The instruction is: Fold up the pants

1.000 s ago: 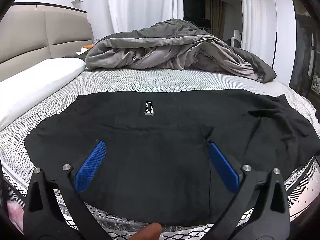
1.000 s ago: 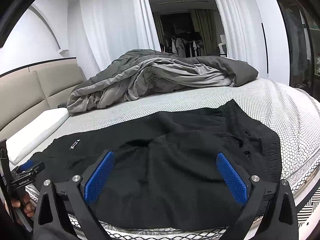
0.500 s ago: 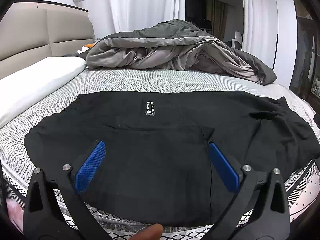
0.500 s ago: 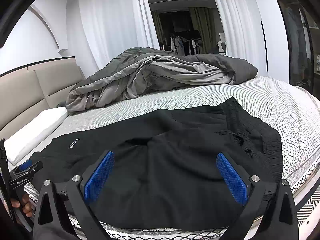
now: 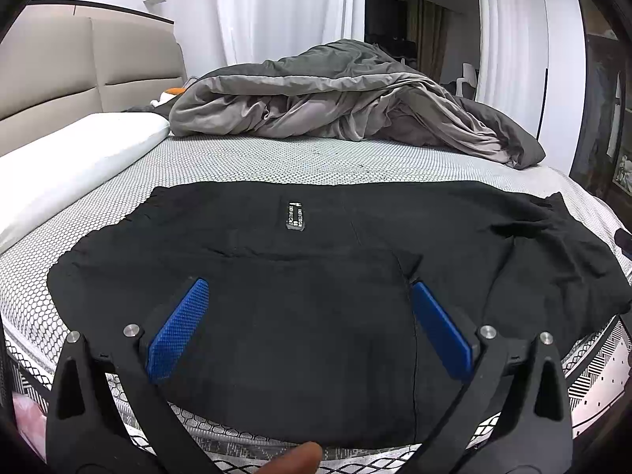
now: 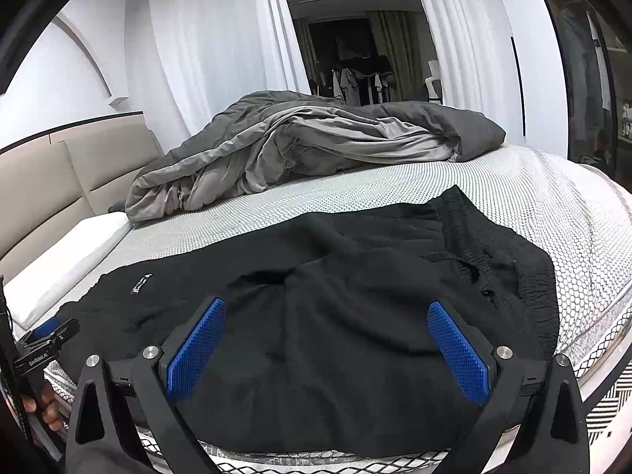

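Both tools are spread wide and grip nothing. My left tool (image 5: 306, 296) hovers above the near edge of the black pants (image 5: 316, 276), its blue pads (image 5: 177, 331) angled apart over the cloth. My right tool (image 6: 328, 316) hovers likewise above the same pants (image 6: 335, 335), with its pads (image 6: 458, 351) well apart.

Landmark: the pants. They lie flat across the near side of the bed (image 5: 276, 158), on its honeycomb-patterned cover, one layer folded over the other. On their upper face sits a small label (image 5: 295, 216) with white lettering, beyond my left tool. Toward the right end of the pants the ribbed waistband (image 6: 474, 245) is bunched and creased. Beyond the pants, on the far part of the bed, a grey duvet (image 5: 335, 98) lies in a heap. Left of the pants a white pillow (image 5: 71, 158) rests against the beige padded headboard (image 5: 79, 67). Behind the duvet hang white curtains (image 5: 284, 12).

In the right wrist view, my left tool (image 6: 43, 339) appears beside the left end of the pants, held in my left hand (image 6: 43, 403).
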Tool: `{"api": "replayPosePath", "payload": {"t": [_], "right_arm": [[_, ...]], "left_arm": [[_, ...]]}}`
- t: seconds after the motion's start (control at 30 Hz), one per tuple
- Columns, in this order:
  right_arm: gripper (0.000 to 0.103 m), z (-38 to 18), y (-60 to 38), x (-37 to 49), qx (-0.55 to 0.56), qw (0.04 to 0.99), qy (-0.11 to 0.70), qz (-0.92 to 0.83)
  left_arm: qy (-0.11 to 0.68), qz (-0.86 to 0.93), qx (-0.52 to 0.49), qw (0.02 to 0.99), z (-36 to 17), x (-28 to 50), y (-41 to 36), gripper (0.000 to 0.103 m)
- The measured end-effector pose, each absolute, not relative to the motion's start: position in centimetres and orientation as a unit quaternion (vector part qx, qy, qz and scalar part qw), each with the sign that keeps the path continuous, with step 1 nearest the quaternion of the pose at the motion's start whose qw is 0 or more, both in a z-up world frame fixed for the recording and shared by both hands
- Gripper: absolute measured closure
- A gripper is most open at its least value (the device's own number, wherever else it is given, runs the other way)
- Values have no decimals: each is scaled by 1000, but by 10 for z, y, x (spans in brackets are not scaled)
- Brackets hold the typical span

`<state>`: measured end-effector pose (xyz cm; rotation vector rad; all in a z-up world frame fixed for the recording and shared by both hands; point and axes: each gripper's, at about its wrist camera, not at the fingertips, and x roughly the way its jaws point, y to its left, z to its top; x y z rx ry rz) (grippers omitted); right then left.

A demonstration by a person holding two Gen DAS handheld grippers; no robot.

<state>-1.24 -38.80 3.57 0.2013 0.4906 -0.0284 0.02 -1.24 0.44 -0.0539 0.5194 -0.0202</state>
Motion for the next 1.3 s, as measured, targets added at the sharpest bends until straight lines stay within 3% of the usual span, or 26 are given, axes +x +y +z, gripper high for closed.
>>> {"api": "replayPosePath", "payload": {"t": [0.37, 1.3], "right_arm": [[0, 26, -394, -1, 94, 961, 259, -31], [0, 93, -397, -4, 21, 961, 275, -3]], "left_arm": [[258, -28, -25, 965, 8, -3, -18, 1], [257, -17, -67, 964, 26, 4, 15, 1]]}}
